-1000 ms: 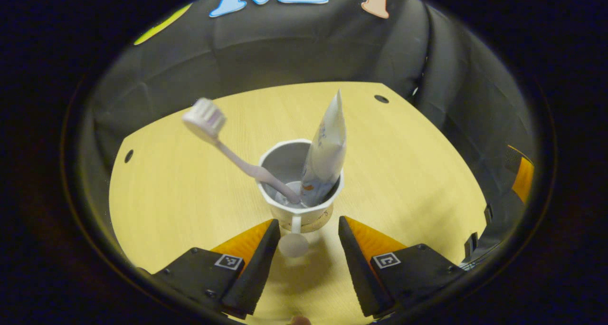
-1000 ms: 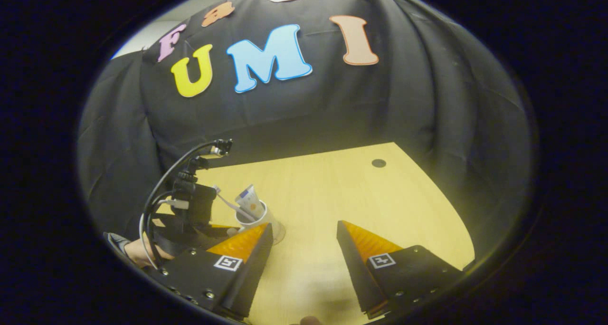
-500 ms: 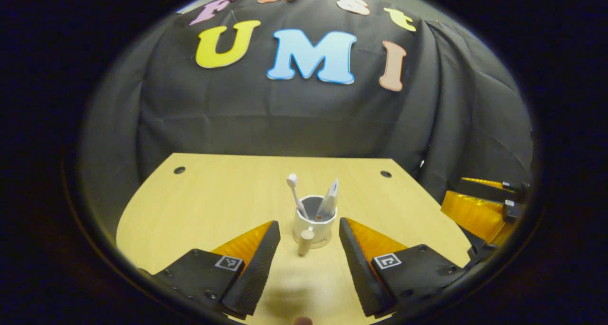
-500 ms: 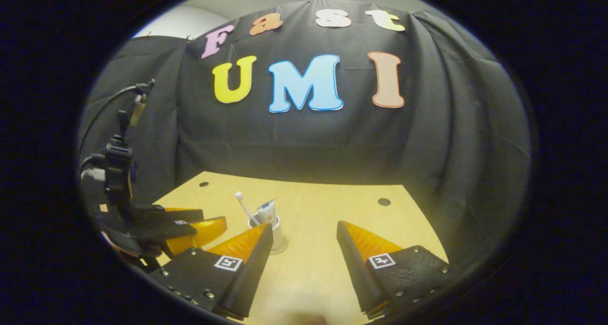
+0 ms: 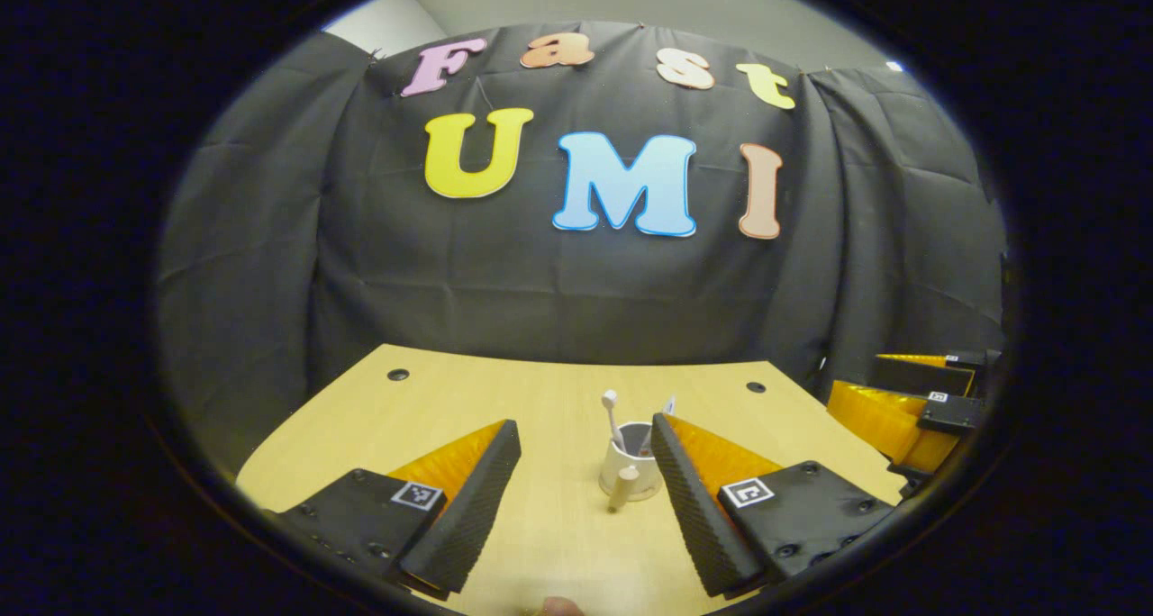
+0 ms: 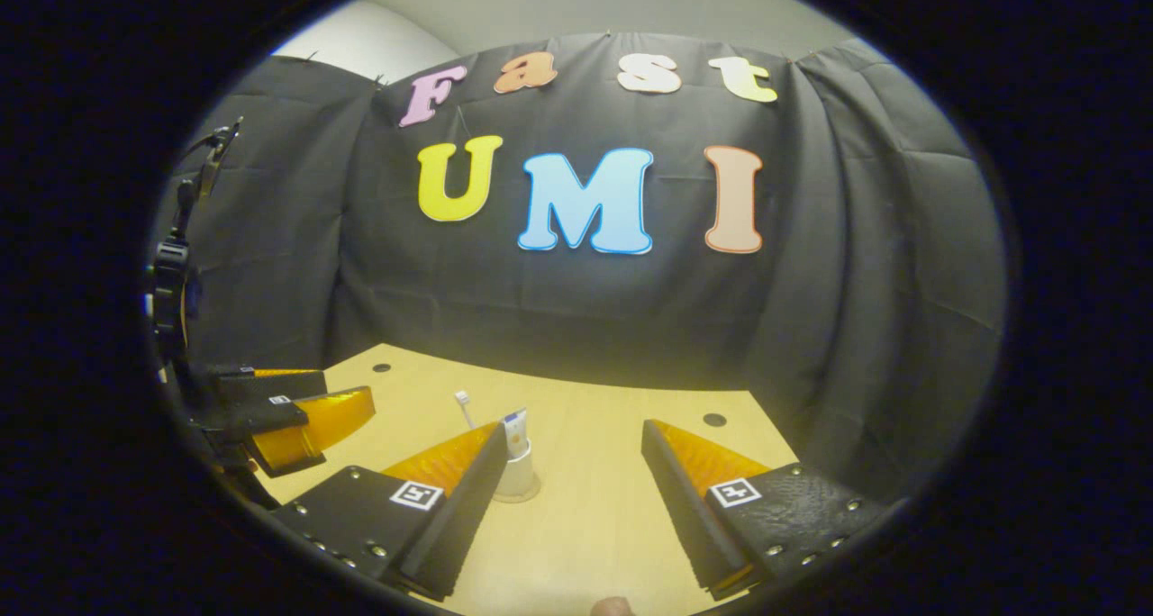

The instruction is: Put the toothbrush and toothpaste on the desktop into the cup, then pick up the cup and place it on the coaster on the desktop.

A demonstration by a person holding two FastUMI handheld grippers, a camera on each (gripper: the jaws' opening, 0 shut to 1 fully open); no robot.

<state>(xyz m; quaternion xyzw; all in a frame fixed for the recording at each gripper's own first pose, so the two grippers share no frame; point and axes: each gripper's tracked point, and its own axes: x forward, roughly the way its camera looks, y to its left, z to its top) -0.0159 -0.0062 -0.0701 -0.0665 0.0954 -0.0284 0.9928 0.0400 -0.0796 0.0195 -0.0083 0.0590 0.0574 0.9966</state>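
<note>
Left claw (image 5: 585, 454): we see it spread wide and holding nothing, low over the near part of the tabletop (image 5: 450, 400).
Right claw (image 6: 572, 458): also spread and empty; in the left gripper view it sits at the far right edge.
Cup (image 5: 628, 467): stands upright on the tabletop, just beyond the left claw's tips and slightly right of its centre line, handle toward us.
Coaster (image 6: 518, 490): a pale disc shows under the cup in the right gripper view; we judge the cup already rests on it.
Toothbrush (image 5: 612, 418): inside the cup, long axis near vertical, head up, leaning left.
Toothpaste (image 6: 514, 436): inside the cup, upright, on the right side.
Nearer hand: we judge the left one closer to the cup.
Progress: the task looks complete to us.
</note>
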